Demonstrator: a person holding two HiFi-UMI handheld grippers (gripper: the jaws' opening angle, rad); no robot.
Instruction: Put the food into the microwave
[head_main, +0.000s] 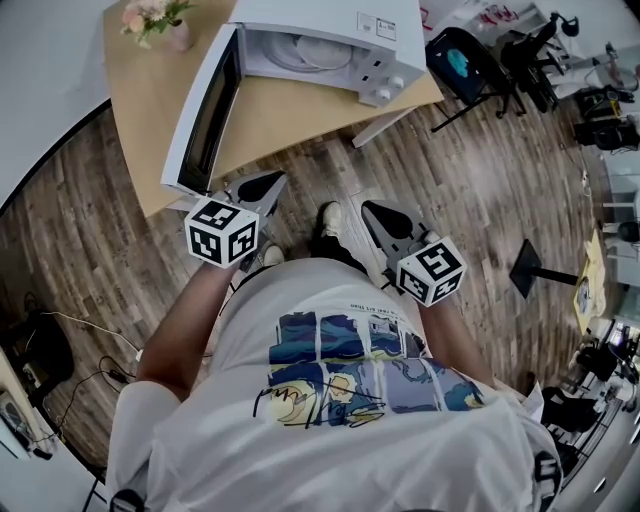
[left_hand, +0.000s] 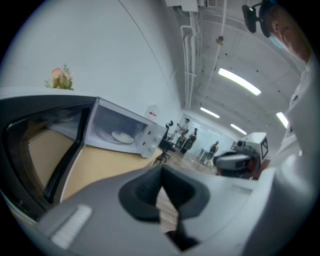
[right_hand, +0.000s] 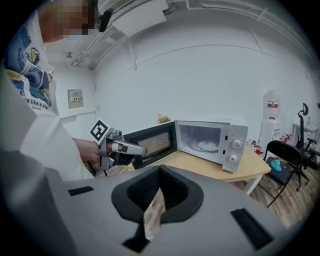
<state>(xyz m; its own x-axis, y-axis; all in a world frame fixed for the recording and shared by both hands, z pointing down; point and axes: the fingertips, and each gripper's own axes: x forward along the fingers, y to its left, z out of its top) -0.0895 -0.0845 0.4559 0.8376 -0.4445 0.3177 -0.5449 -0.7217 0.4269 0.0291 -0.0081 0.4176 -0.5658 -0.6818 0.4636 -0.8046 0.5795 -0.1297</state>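
A white microwave (head_main: 345, 45) stands on the wooden table (head_main: 290, 120) with its door (head_main: 205, 110) swung wide open to the left. Inside, a white plate of food (right_hand: 209, 145) lies on the turntable; the left gripper view also shows the plate (left_hand: 122, 136). My left gripper (head_main: 270, 181) hovers just off the door's lower edge, jaws shut and empty. In the right gripper view the left gripper (right_hand: 141, 150) is seen in front of the door. My right gripper (head_main: 374, 208) is held over the floor short of the table, jaws together with nothing between them.
A vase of flowers (head_main: 160, 22) sits at the table's far left corner. A black chair (head_main: 470, 65) stands right of the table. The person's shoes (head_main: 330, 215) are on the wood floor between the grippers. Cables (head_main: 60, 350) lie at the left.
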